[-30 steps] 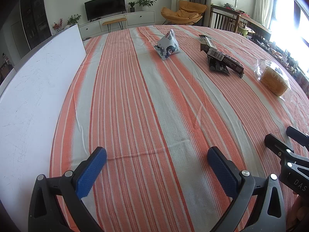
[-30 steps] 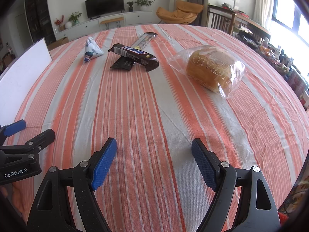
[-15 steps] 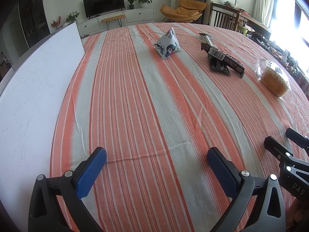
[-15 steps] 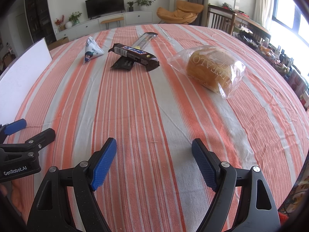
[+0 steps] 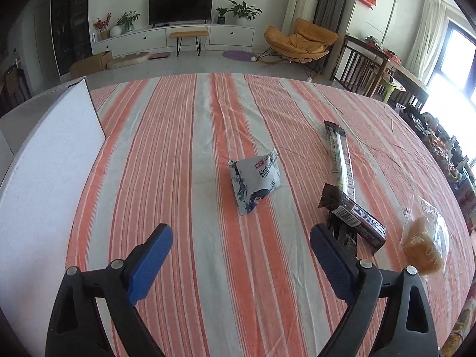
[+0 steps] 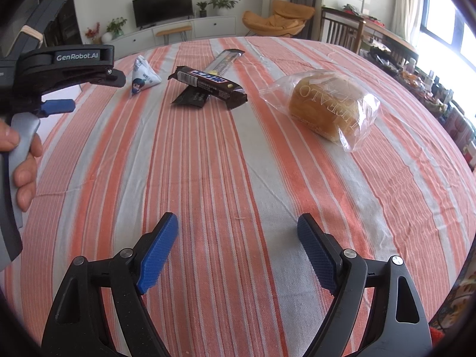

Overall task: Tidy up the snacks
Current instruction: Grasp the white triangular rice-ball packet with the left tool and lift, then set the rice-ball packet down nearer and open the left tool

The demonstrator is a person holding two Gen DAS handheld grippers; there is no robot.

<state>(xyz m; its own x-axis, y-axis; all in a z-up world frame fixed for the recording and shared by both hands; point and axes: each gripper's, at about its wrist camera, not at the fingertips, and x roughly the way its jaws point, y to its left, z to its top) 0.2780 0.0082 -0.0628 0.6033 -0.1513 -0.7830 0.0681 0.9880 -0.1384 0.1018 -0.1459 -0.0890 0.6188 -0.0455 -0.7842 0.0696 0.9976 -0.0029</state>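
what changed: left gripper has pushed way forward over the table since half a second ago. Back then the triangular snack pouch was a small thing at the far end; now it sits just ahead of the fingertips, pretty much centred between them. Right gripper hasn't really budged, its view is the same as before.

left claw: wide open, nothing between the blue pads, hovering above the striped tablecloth.

right claw: also spread wide and empty, parked low at the near edge of the table.

snacks: pouch is on the near-left of the group. Just right of it the chocolate bar lies propped across a dark flat wrapper, with a long thin stick pack running off toward the far side. The bagged bread is furthest right, apart from the rest.

other stuff: white board lies along the left edge of the table. Might be where things get lined up, can't say for sure.

what it means: looks like the left side is going for the pouch first. Nothing has been picked up or sorted yet, so the task is basically at the start.

watch out: the puffy pouch could squish or slide if pinched off-centre, and the right finger is close to the bar's end, so it might nudge it.
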